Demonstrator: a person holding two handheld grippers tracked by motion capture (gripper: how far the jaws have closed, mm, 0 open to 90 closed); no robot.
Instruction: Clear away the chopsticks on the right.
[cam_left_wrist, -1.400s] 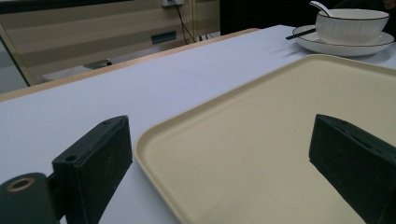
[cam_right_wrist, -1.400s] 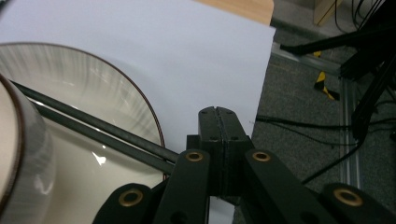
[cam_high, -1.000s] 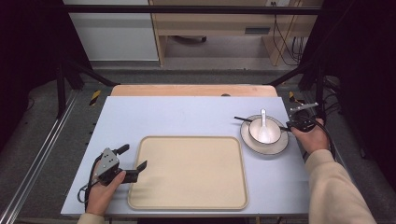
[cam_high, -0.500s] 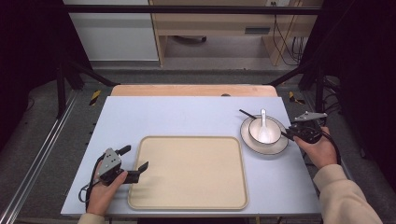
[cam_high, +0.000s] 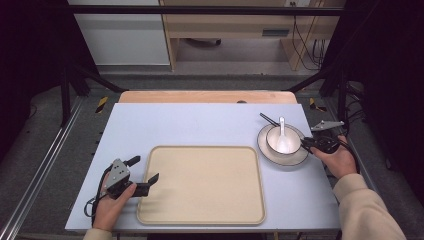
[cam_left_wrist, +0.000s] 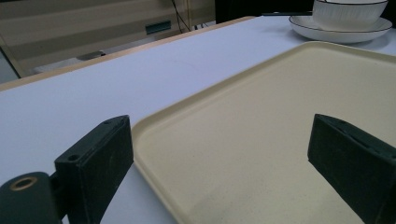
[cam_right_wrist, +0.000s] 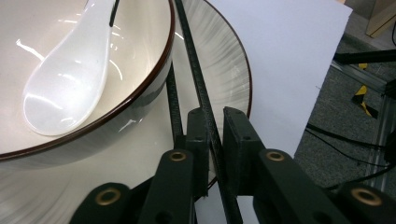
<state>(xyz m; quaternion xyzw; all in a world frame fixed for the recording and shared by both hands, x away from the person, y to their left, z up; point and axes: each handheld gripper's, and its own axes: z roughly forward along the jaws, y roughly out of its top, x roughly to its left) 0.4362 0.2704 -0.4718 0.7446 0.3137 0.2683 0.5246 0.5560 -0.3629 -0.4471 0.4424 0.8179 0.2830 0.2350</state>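
Observation:
A white bowl (cam_high: 283, 140) with a dark rim holds a white spoon (cam_high: 282, 134) and stands on a white plate (cam_high: 270, 152) at the table's right. Black chopsticks (cam_high: 267, 120) lie across the plate behind the bowl. My right gripper (cam_high: 306, 144) is at the plate's right rim. In the right gripper view its jaws (cam_right_wrist: 214, 135) have just been closing and are shut on one chopstick (cam_right_wrist: 196, 79), with the second chopstick just left of them beside the bowl (cam_right_wrist: 140, 88). My left gripper (cam_high: 143, 170) rests open at the left edge of the beige tray (cam_high: 202, 185), one jaw over the tray (cam_left_wrist: 261, 116).
The table's wooden far edge (cam_high: 200, 96) lies beyond the light blue top (cam_high: 190, 125). A dark frame post and cables (cam_high: 345, 100) stand off the right side. A cable trails from the left gripper toward the near left corner.
My right hand has drawn a little nearer along the plate's right rim, and the chopsticks' far ends have shifted slightly with it. The left gripper has stayed put.

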